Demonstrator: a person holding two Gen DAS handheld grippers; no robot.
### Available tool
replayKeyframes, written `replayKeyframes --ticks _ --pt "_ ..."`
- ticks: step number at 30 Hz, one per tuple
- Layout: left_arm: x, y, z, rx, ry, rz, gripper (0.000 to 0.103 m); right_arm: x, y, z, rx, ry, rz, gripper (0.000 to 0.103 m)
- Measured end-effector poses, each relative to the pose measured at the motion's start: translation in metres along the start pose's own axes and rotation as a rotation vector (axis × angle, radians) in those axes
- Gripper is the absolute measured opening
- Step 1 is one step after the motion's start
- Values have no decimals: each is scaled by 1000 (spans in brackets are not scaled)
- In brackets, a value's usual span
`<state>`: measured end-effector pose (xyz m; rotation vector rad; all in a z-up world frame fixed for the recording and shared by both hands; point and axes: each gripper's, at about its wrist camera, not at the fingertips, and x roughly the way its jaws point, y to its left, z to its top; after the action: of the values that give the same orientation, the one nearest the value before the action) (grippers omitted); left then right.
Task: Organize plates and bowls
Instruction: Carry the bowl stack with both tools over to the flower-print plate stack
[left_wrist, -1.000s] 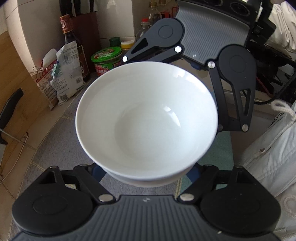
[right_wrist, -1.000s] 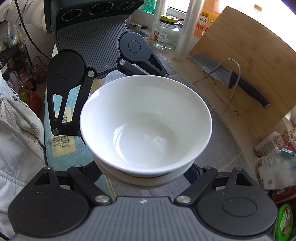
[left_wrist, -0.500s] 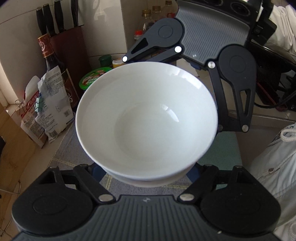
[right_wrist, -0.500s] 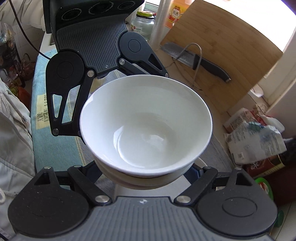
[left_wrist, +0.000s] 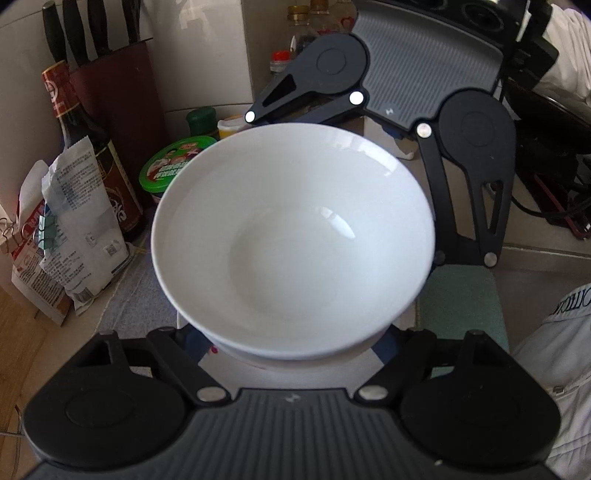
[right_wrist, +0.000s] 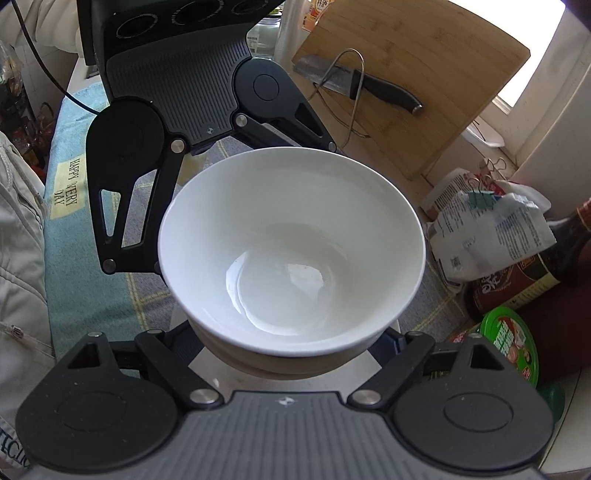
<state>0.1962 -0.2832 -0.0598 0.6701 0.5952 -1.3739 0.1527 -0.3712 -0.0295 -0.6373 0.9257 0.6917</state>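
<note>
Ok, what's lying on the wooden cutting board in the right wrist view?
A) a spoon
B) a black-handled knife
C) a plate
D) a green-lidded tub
B: a black-handled knife lies on the cutting board, beyond the white bowl.

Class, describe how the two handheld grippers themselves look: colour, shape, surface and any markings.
Both grippers, left gripper and right gripper, look alike: matte black linkage arms with round disc-shaped hubs, silver rivets at the joints, and a ribbed grey body bearing a small white logo. A black cable trails behind the opposite gripper in the right wrist view.
</note>
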Motion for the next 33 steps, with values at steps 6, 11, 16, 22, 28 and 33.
replayKeyframes --ticks 6,11,16,22,28,33 --pt "13 2 1 -9 24 -3 85 6 -5 -13 10 5 15 92" --pt "20 1 1 -12 45 -11 85 14 -10 -18 17 8 27 92" --pt "24 3 1 -16 57 -15 85 17 -12 -19 32 6 32 92" --pt "25 4 0 -19 64 -20 85 16 -10 -21 43 6 33 92" --pt "27 8 1 -30 70 -22 85 18 -13 -21 55 1 30 92" --pt "29 9 0 -37 73 -28 85 19 -15 -23 66 1 30 92"
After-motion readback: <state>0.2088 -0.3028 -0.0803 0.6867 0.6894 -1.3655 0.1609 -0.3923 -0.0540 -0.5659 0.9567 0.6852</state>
